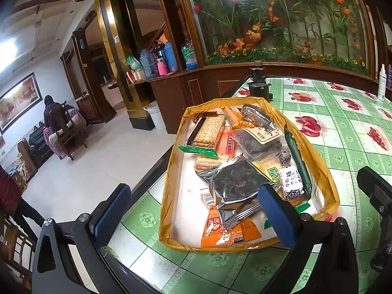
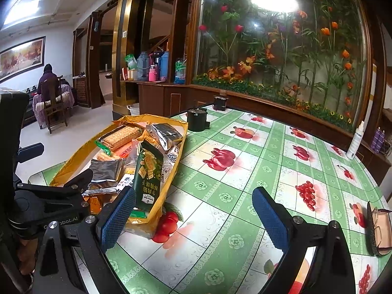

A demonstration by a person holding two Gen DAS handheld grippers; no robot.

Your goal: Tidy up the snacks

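The tray (image 2: 180, 132) sits at the table's (image 2: 245, 171) left edge, snack packets (image 2: 148, 169) piled in it; a canister (image 2: 196, 119) stands just behind, a spray bottle (image 2: 355, 140) far right.

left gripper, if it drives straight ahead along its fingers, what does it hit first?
Probably the silver foil packet lying in the yellow-rimmed tray; the left gripper, jaws open, points at it. Depth unclear.

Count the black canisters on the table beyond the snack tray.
2. The near canister stands just past the far end of the snack tray; the far canister stands behind it, at the far edge of the table. None appears hidden.
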